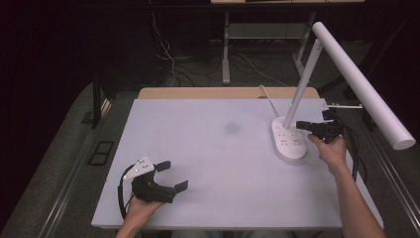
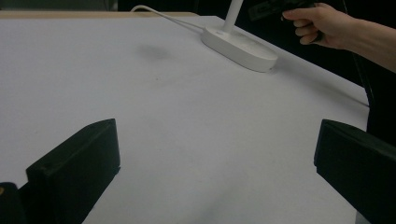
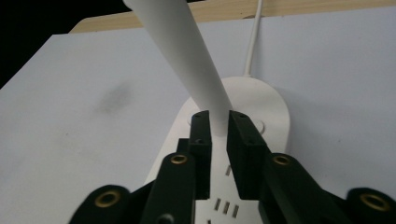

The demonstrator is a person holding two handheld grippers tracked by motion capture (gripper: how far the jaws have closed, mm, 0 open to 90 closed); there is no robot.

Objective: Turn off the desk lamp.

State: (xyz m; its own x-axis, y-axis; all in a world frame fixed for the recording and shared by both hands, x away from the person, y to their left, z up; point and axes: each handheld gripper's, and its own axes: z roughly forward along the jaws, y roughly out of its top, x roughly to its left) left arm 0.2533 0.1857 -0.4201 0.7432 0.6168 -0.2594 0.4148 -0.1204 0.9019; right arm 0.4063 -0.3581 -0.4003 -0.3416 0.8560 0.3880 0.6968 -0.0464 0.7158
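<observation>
Right gripper view: right tongs [image 3: 218, 133] hang narrowly parted over the desk lamp base [image 3: 271, 116], gripping nothing. Left tongs [image 1: 173, 174] sit wide open near the table's [image 1: 218, 148] front left corner.

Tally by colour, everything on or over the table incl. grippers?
White: 1, lamp
Black: 2, left gripper and right gripper
Total: 3

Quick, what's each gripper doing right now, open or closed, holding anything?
Left gripper: open, holding nothing.
Right gripper: jaws narrowly apart, empty, over the white oval lamp base.
</observation>
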